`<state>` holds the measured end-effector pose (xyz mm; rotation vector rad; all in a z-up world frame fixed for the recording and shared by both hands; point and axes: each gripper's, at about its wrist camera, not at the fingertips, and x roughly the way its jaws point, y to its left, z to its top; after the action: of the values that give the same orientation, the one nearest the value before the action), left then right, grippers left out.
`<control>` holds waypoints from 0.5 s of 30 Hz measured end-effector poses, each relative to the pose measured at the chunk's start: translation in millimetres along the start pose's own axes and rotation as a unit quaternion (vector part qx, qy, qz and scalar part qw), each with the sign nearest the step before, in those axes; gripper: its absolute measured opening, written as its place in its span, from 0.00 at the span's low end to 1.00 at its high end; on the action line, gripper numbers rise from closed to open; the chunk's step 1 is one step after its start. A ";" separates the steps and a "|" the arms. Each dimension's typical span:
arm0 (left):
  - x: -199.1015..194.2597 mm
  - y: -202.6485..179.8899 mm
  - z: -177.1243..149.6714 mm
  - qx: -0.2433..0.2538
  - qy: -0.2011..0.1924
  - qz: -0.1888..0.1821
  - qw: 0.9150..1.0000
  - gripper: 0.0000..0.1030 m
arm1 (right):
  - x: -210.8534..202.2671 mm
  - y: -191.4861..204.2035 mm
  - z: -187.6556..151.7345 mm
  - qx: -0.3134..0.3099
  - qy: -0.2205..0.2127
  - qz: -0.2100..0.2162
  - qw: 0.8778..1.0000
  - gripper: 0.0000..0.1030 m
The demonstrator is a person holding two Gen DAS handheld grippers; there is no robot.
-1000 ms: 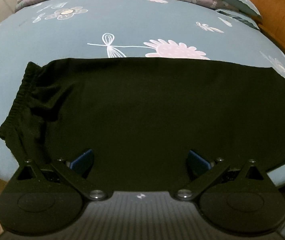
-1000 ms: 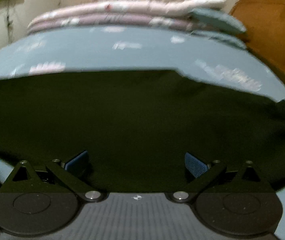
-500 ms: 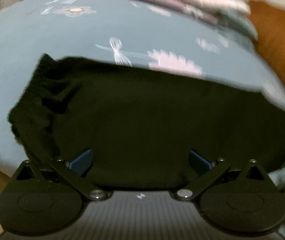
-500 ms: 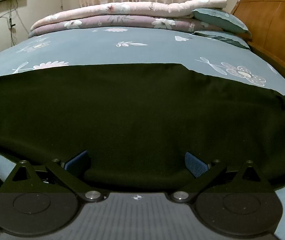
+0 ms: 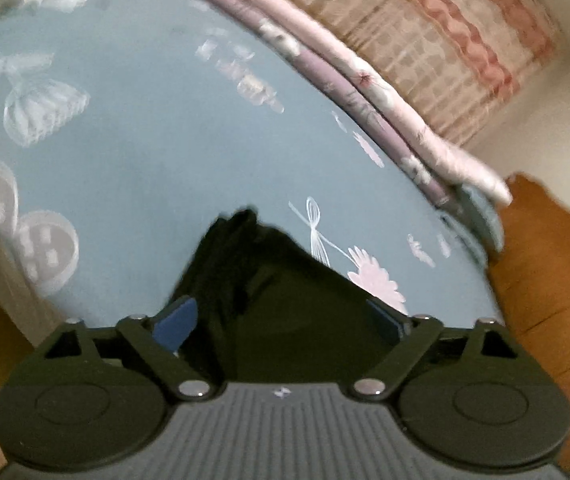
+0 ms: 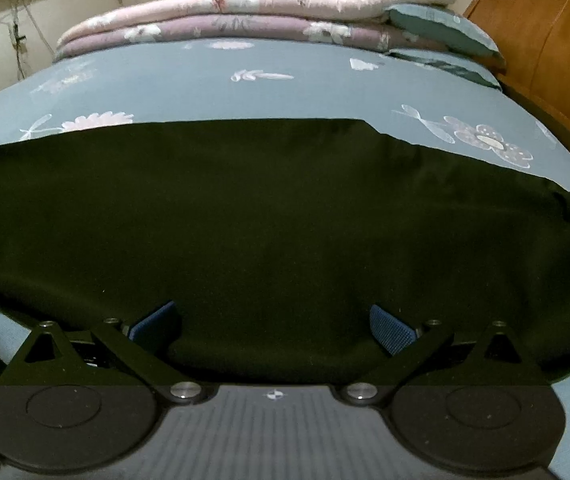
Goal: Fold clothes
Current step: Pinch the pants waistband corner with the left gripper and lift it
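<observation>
**Black garment spread along the near edge of the bed**

In the right wrist view, the black garment point(image 6: 269, 232) is seen laid flat across the lower half of the frame on the blue floral bedsheet point(image 6: 213, 92), its far edge running straight from left to right. Bare sheet is left open beyond that edge, up to the folded quilts point(image 6: 245, 20) at the top. A wooden headboard point(image 6: 545, 44) bounds the bed at upper right. The right gripper point(image 6: 271, 324) is held with fingers spread wide over the garment's near edge, nothing pinched.

In the blurred, tilted left wrist view, the garment's bunched end point(image 5: 253, 264) is found between the fingers of the left gripper point(image 5: 281, 316), whose jaws have just been closing but are seen apart, not pressing the cloth. Open sheet fills the upper left.

No legible writing is seen.
</observation>
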<state>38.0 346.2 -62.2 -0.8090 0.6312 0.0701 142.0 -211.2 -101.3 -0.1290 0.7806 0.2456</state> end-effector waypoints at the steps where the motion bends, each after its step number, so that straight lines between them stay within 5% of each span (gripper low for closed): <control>1: 3.1 7.5 -3.2 -0.016 0.003 -0.004 1.000 0.83 | 0.4 2.4 2.4 -0.003 0.003 -0.003 1.000 1.00; 5: 16.4 30.6 -14.7 -0.065 0.015 -0.023 0.998 0.83 | 1.1 14.6 10.3 -0.024 0.008 -0.008 1.000 1.00; 15: 41.9 39.3 -22.4 -0.085 0.036 -0.036 0.995 0.83 | -3.2 33.6 18.9 -0.048 -0.007 -0.010 0.999 1.00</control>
<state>49.4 350.7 -122.7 -1.0011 0.6707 0.0291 143.6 -175.5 -86.5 -0.2249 0.7536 0.2646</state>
